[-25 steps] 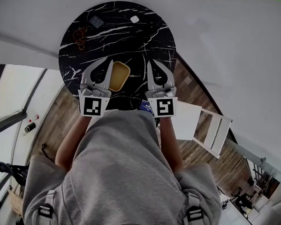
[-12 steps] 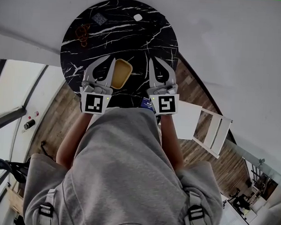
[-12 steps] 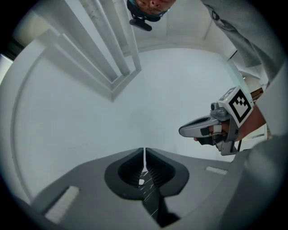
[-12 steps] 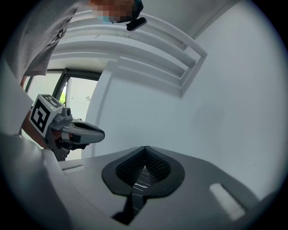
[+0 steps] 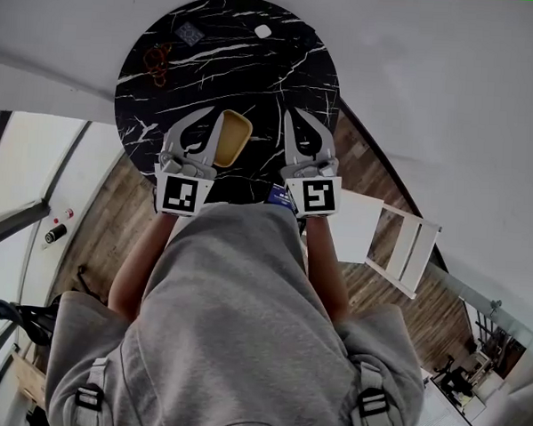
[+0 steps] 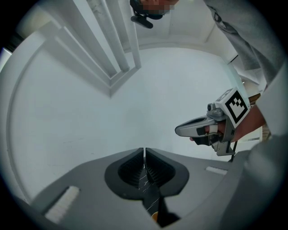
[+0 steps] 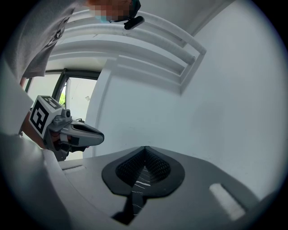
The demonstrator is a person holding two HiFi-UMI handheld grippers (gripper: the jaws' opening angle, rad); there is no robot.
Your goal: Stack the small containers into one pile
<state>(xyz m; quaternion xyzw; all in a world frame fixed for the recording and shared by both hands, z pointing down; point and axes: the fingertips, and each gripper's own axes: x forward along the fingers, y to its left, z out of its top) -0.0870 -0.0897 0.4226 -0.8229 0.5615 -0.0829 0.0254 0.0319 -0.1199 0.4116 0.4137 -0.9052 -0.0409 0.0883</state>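
Observation:
A shallow yellow container (image 5: 229,136) lies on the round black marble table (image 5: 283,66), near its front edge. My left gripper (image 5: 205,114) hovers just left of it, jaws shut and empty, and one finger covers the container's left rim. My right gripper (image 5: 290,114) is held to the container's right, apart from it, also shut with nothing in it. In the left gripper view the closed left gripper (image 6: 144,150) points at a white wall, with the right gripper (image 6: 198,128) off to the side. The right gripper view shows the closed right gripper (image 7: 145,148) and the left gripper (image 7: 81,133).
At the table's far side lie a small white piece (image 5: 263,31), a dark square item (image 5: 188,34) and reddish-brown rings (image 5: 155,61). A white folding chair (image 5: 398,246) stands at the right on the wooden floor. The person's grey-clad body fills the lower view.
The view has drifted slightly, and both grippers sit a touch farther over the table. Both stay shut, and the yellow container has not moved on the table.

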